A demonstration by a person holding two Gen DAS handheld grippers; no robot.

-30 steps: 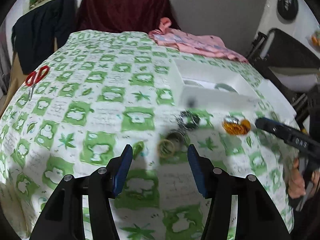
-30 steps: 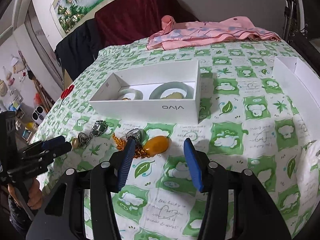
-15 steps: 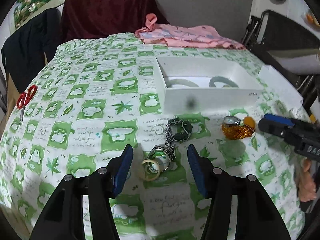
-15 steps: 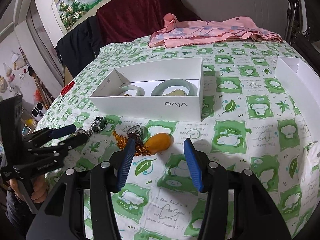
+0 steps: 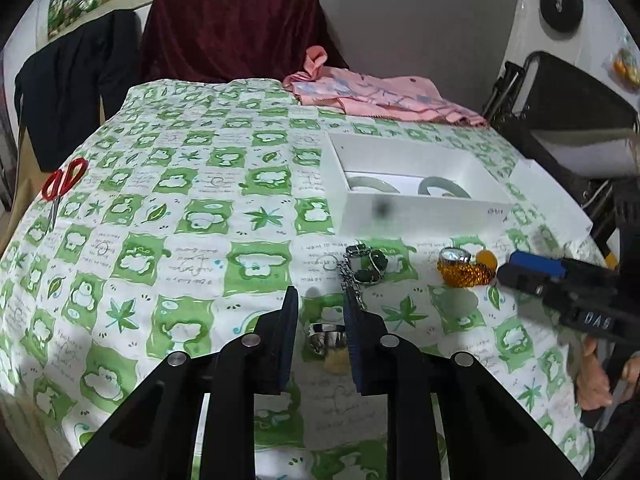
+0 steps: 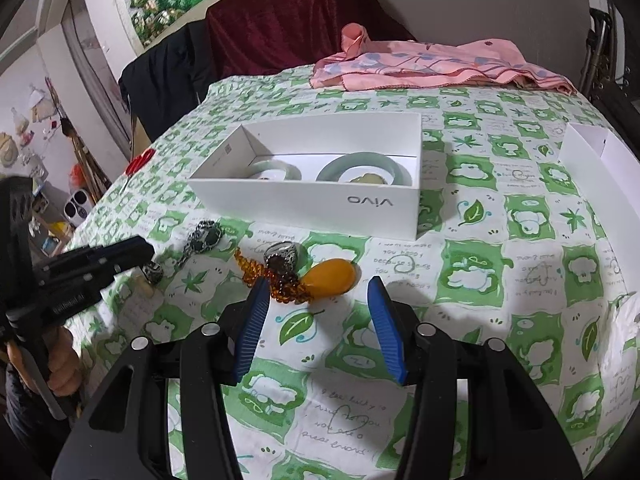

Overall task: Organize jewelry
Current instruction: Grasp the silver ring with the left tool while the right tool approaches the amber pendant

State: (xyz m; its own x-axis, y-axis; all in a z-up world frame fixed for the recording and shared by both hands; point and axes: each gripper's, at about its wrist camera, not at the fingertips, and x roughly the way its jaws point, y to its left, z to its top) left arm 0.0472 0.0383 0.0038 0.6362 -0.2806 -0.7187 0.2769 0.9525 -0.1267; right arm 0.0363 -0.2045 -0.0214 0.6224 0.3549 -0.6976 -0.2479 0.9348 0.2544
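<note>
Two pale green jade bangles (image 6: 366,167) lie flat in the open white cardboard box (image 6: 320,204), frame centre; amber bead strand (image 6: 280,280) lies below it.

- A lived-in home room, not a lab or shop
- Table under a green-and-white cartoon cloth (image 6: 472,280)
- Pink garment (image 6: 432,66) heaped at the far edge
- Dark jacket (image 5: 76,88) and maroon cloth (image 5: 236,32) draped on chairs
- Landscape picture (image 6: 168,0) on the wall
- Red scissors (image 5: 62,184) lying loose

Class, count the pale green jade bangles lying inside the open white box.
2: one pale green jade bangle at the box's left end, the other at its right end. The open white box's front wall hides parts.
</note>
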